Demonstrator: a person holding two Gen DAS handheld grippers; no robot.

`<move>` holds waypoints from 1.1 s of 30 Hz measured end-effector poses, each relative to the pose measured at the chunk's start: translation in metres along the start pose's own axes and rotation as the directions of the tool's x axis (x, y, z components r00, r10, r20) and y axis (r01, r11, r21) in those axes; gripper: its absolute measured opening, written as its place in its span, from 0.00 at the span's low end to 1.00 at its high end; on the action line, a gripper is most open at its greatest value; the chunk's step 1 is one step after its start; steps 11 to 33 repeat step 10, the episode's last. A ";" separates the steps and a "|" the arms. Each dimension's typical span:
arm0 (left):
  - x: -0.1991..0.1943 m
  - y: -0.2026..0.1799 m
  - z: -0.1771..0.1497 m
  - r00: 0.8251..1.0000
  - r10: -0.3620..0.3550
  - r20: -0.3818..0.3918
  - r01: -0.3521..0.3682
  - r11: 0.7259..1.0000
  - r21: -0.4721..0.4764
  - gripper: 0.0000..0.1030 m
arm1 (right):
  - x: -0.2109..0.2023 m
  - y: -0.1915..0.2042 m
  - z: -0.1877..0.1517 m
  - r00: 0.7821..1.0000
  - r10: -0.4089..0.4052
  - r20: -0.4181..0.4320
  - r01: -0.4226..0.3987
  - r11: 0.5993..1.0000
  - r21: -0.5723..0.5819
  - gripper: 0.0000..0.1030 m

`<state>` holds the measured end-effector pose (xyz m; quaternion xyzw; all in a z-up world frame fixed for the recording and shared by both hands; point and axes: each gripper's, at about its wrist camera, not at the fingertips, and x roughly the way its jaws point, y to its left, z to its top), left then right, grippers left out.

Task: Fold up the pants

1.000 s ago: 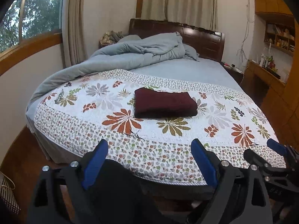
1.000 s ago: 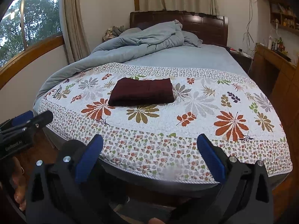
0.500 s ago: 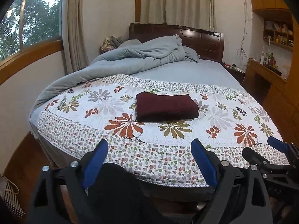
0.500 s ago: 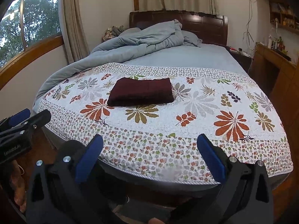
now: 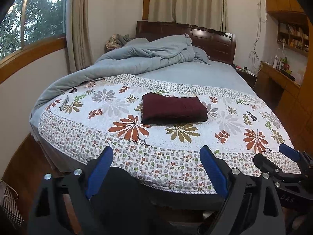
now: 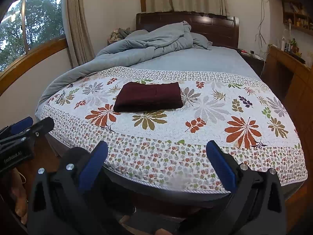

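**Folded pants on quilt; both tools idle at the foot of the bed**

Item 1. Pants (image 5: 173, 107), dark maroon, folded into a compact rectangle. They lie flat on the floral quilt (image 5: 225, 129), near the middle of its width and toward its far band. Nothing touches them.

Item 2. Left hand-held gripper (image 5: 156, 168), black frame, 2 blue-padded fingers (image 5: 100, 170). Jaws spread wide and released, holding nothing. It hangs off the foot of the bed, well apart from the pants. It also shows at the left edge of the right wrist view.

Item 3. Right hand-held gripper (image 6: 156, 163), same build. Jaws spread wide and released, holding nothing. It is also off the foot of the bed, beside the left one, and shows at the right edge of the left wrist view.

Item 4. Floral quilt, white with red, olive and grey leaf prints and a small-flower border. It covers the near half of the bed.

Item 5. Grey-blue duvet (image 5: 148, 56), bunched at the head of the bed and trailing down its left side.

Item 6. Dark wood headboard (image 5: 213, 41) with cream curtains (image 5: 185, 2) above it.
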<state>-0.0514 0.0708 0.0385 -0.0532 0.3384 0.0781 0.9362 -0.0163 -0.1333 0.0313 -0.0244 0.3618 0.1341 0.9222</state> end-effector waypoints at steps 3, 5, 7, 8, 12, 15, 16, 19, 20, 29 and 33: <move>0.001 -0.001 -0.001 1.000 0.001 -0.004 -0.001 1.000 -0.001 0.88 | -0.001 0.000 0.001 1.000 0.000 0.002 0.000 1.000 0.000 0.97; 0.000 -0.001 -0.001 1.000 0.001 -0.003 -0.001 1.000 -0.001 0.88 | -0.001 0.000 0.000 1.000 0.000 0.003 0.000 1.000 0.000 0.97; 0.000 -0.001 -0.001 1.000 0.001 -0.005 -0.001 1.000 -0.001 0.88 | -0.001 0.000 0.000 1.000 0.000 0.003 0.000 1.000 0.001 0.97; 0.000 -0.001 -0.001 1.000 0.001 -0.006 -0.001 1.000 -0.001 0.88 | -0.001 0.000 0.000 1.000 0.000 0.003 0.000 1.000 0.001 0.97; 0.000 -0.001 -0.001 1.000 0.000 -0.005 0.000 1.000 -0.002 0.88 | -0.001 0.000 0.000 1.000 0.000 0.002 0.000 1.000 0.001 0.97; 0.000 -0.001 -0.001 1.000 0.000 -0.005 0.000 1.000 -0.002 0.88 | -0.001 0.000 0.000 1.000 0.000 0.002 0.000 1.000 0.001 0.97; 0.000 -0.001 -0.001 1.000 0.000 -0.005 0.000 1.000 -0.002 0.88 | -0.001 0.000 0.000 1.000 0.000 0.002 0.000 1.000 0.001 0.97; 0.000 -0.001 -0.001 1.000 0.000 -0.005 0.000 1.000 -0.002 0.88 | -0.001 0.000 0.000 1.000 0.000 0.002 0.000 1.000 0.001 0.97; 0.000 -0.001 -0.001 1.000 0.000 -0.005 0.000 1.000 -0.002 0.88 | -0.001 0.000 0.000 1.000 0.000 0.002 0.000 1.000 0.001 0.97; 0.000 -0.001 -0.001 1.000 0.000 -0.005 0.000 1.000 -0.002 0.88 | -0.001 0.000 0.000 1.000 0.000 0.002 0.000 1.000 0.001 0.97; 0.000 -0.001 -0.001 1.000 0.000 -0.005 0.000 1.000 -0.002 0.88 | -0.001 0.000 0.000 1.000 0.000 0.002 0.000 1.000 0.001 0.97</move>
